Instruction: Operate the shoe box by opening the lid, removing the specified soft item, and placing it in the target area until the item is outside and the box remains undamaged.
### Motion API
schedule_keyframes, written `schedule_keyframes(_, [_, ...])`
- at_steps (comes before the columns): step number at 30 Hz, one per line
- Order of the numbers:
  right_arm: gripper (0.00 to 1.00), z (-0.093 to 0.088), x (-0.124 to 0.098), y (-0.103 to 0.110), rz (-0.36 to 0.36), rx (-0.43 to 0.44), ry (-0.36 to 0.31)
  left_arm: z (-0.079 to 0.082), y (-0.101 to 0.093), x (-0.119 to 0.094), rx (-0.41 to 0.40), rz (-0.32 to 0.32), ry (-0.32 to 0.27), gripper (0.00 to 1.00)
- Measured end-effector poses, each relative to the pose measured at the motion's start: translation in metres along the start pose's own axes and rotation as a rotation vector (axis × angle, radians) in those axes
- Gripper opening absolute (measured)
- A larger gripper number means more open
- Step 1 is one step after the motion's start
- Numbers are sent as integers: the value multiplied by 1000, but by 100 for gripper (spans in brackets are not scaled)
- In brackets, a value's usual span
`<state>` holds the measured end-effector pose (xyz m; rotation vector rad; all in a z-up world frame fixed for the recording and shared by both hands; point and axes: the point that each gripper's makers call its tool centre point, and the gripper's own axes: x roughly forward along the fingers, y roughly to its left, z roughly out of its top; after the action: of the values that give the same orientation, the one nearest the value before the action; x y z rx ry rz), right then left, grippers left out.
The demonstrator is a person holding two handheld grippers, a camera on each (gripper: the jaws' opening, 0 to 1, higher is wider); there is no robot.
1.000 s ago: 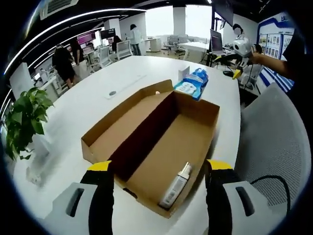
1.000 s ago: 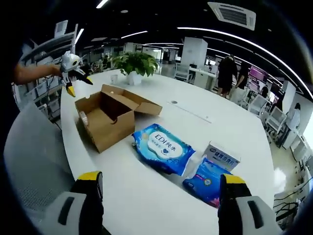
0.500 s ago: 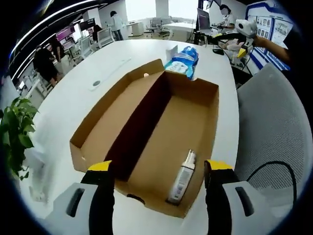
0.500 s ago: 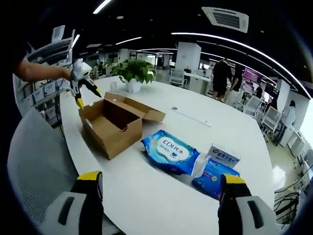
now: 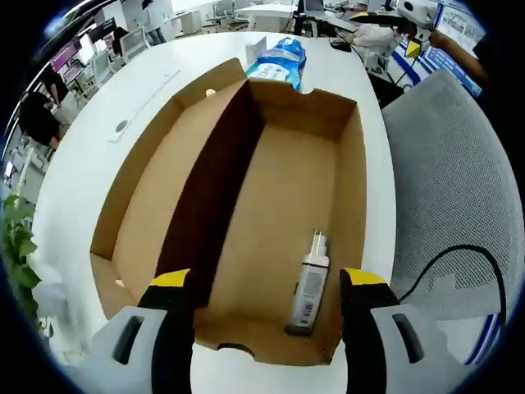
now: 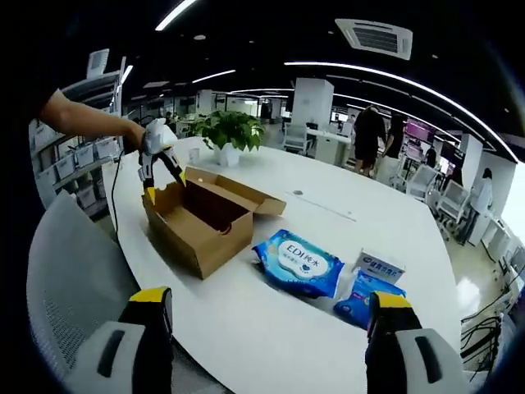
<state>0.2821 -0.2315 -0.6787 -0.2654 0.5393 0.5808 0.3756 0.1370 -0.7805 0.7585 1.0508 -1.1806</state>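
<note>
The left gripper has descended over the open shoe box, jaws spread and empty, above the spray bottle on its floor. The right gripper, also spread, hovers apart. Removal step: next, lower and pinch.

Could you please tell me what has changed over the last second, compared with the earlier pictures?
The left gripper has come down over the open box, toward the spray bottle lying inside. Nothing was gripped or released. The right gripper stays open, and the blue wipes pack stays on the table.
</note>
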Motion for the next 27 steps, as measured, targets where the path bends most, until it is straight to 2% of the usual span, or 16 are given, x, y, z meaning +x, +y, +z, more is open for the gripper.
schedule_keyframes(4, [99, 3, -5, 3, -6, 0, -13, 2, -2, 6, 31, -32, 25, 73])
schedule_keyframes(9, [99, -2, -5, 5, -7, 16, -5, 4, -7, 12, 77, -82, 49, 73])
schedule_keyframes(15, [99, -7, -7, 6, -12, 31, 4, -5, -13, 21, 126, -155, 122, 70])
schedule_keyframes(18, [99, -10, -9, 3, -25, 24, 13, -9, -8, 26, 127, -167, 146, 70])
schedule_keyframes(27, [99, -16, -13, -2, -47, 38, 27, -9, -15, 36, 162, -215, 181, 63])
